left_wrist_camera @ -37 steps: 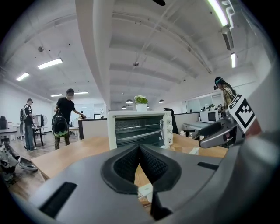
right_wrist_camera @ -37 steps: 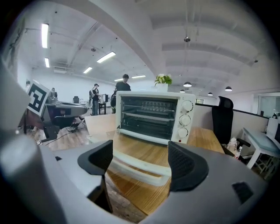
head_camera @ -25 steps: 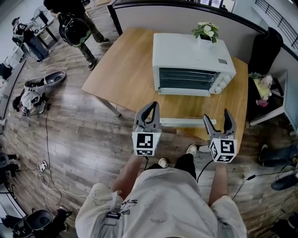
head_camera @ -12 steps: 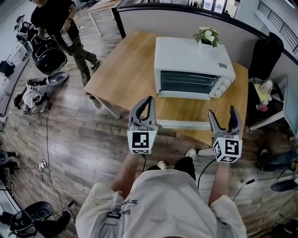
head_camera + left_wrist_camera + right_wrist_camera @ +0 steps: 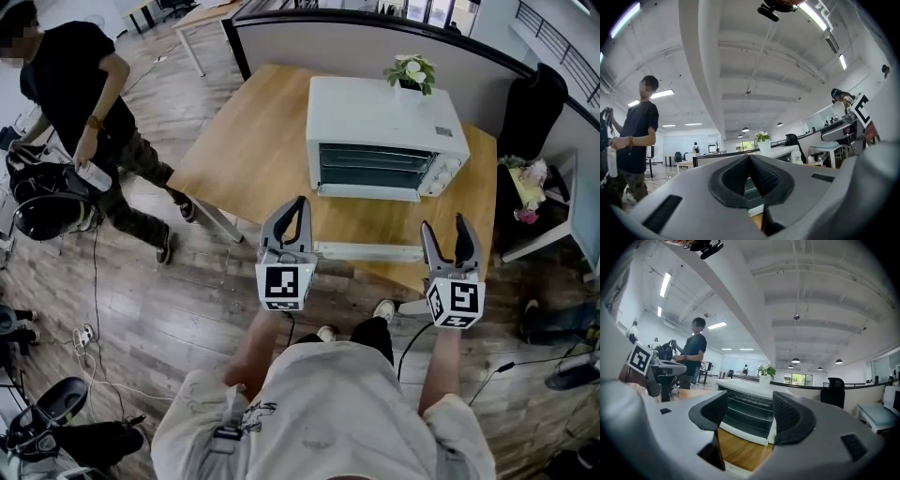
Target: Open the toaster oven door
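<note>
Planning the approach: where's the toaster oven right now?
Head view: the white toaster oven sits toward the far right of the wooden table, door facing the person, with a potted plant on its top at the back.

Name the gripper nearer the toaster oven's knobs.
Right. The right gripper, jaws closing on nothing, is directly in front of the knobs; the left gripper faces the opposite end of the toaster oven.

White toaster oven, tan table
</note>
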`<control>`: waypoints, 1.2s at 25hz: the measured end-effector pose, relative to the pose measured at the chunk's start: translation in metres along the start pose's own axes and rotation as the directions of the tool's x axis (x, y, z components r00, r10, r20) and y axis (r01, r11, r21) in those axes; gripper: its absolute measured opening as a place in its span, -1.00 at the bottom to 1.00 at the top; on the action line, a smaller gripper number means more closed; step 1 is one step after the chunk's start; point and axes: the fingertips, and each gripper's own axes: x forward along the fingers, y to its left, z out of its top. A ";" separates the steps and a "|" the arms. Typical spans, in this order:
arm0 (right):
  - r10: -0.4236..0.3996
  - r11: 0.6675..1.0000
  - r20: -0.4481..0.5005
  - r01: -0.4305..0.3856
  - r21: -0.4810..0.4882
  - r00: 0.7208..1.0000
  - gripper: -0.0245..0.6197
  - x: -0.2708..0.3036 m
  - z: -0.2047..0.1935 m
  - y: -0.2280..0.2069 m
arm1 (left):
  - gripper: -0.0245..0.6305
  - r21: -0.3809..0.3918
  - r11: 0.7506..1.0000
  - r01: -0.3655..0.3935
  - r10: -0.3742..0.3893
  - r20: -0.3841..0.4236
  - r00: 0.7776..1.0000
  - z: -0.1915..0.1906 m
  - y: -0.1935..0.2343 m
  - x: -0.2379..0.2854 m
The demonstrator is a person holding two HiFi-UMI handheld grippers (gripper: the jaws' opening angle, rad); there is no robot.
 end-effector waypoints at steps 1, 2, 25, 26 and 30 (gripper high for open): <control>-0.001 1.000 0.003 0.001 -0.001 1.000 0.01 -0.001 0.001 0.001 | -0.88 -0.001 1.000 0.002 -0.002 0.000 1.000 0.000 -0.001 -0.001; -0.003 1.000 0.006 0.003 -0.001 1.000 -0.06 -0.003 0.001 0.001 | -0.88 -0.001 1.000 0.003 -0.003 0.000 1.000 0.000 -0.002 -0.002; -0.039 0.999 0.021 0.038 0.022 0.999 -0.85 -0.008 -0.002 0.003 | -0.88 -0.004 1.000 0.026 -0.026 -0.018 0.999 -0.006 -0.009 -0.002; -0.039 0.999 0.019 0.038 0.019 0.999 -0.85 -0.007 -0.002 0.003 | -0.88 -0.005 1.000 0.026 -0.026 -0.019 0.999 -0.006 -0.009 -0.002; -0.043 0.999 0.009 0.043 0.019 0.999 -0.85 -0.007 -0.004 0.003 | -0.88 -0.010 1.000 0.027 -0.028 -0.023 0.999 -0.007 -0.008 -0.001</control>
